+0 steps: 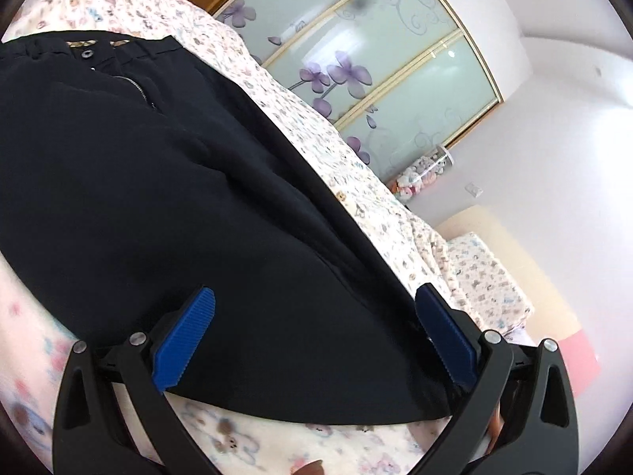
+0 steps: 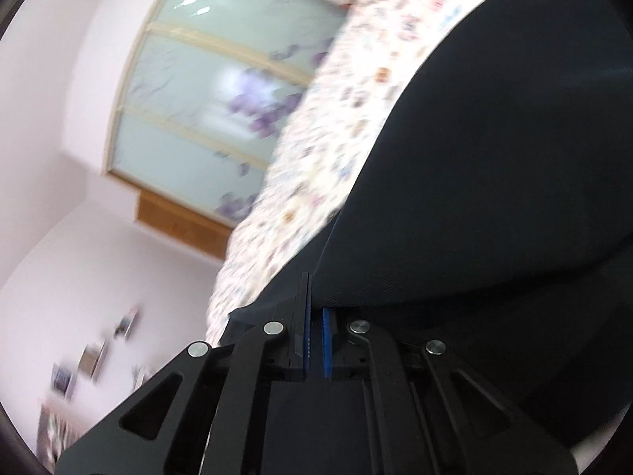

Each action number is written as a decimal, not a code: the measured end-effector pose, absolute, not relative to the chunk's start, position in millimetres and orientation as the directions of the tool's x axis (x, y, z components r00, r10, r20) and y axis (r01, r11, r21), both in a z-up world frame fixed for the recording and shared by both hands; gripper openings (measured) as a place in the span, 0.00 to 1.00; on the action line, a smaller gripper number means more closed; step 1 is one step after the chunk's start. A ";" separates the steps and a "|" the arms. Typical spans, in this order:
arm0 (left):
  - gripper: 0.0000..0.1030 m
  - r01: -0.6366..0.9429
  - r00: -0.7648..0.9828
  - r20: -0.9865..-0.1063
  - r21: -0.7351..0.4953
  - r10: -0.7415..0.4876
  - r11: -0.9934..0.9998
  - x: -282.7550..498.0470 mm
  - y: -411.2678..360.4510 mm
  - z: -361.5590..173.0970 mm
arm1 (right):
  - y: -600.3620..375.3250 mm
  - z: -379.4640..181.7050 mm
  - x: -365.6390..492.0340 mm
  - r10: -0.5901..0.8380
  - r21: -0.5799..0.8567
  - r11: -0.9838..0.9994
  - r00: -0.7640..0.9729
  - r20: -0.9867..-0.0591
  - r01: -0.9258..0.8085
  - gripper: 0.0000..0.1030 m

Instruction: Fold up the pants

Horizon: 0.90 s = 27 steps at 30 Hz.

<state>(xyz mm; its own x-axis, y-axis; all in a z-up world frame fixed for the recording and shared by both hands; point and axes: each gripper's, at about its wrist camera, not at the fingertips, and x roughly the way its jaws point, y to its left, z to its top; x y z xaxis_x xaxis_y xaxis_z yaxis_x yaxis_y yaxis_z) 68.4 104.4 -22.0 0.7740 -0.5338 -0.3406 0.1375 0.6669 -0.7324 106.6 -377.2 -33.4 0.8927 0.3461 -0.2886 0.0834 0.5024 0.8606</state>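
Observation:
Dark navy pants (image 1: 166, 198) lie on a floral bedsheet (image 1: 324, 146), waistband with button and zipper at the upper left. My left gripper (image 1: 312, 316) is open, its blue pads (image 1: 184, 340) spread over the lower part of the pants near their bottom edge. In the right wrist view the pants (image 2: 494, 158) fill the right side. My right gripper (image 2: 315, 316) is shut on an edge of the pants fabric and holds it lifted. That view is motion-blurred.
A sliding wardrobe with frosted glass and purple flowers (image 1: 376, 51) stands behind the bed and also shows in the right wrist view (image 2: 205, 111). A pillow in the same floral print (image 1: 486, 273) lies at the right. White walls surround.

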 end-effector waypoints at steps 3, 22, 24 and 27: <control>0.98 0.076 0.773 -0.407 -0.703 -0.487 0.707 86.5 111.0 -12.9 | -368.2 -41.7 102.8 0.357 0.804 0.595 0.889 -0.287 0.021 0.04; 0.98 -0.378 0.523 -0.852 -0.266 -0.032 0.887 399.4 96.4 -10.9 | -380.6 -58.8 96.9 0.444 0.863 0.505 0.864 -0.238 -0.022 0.04; 0.92 -0.394 0.539 -0.843 -0.250 0.002 0.885 407.4 95.9 -11.5 | -381.8 -57.7 85.4 0.449 0.865 0.501 0.862 -0.234 -0.026 0.04; 0.25 -0.358 0.601 -0.798 -0.320 -0.045 0.877 400.6 105.3 -3.0 | -386.9 -60.1 84.1 0.455 0.869 0.494 0.861 -0.228 -0.031 0.04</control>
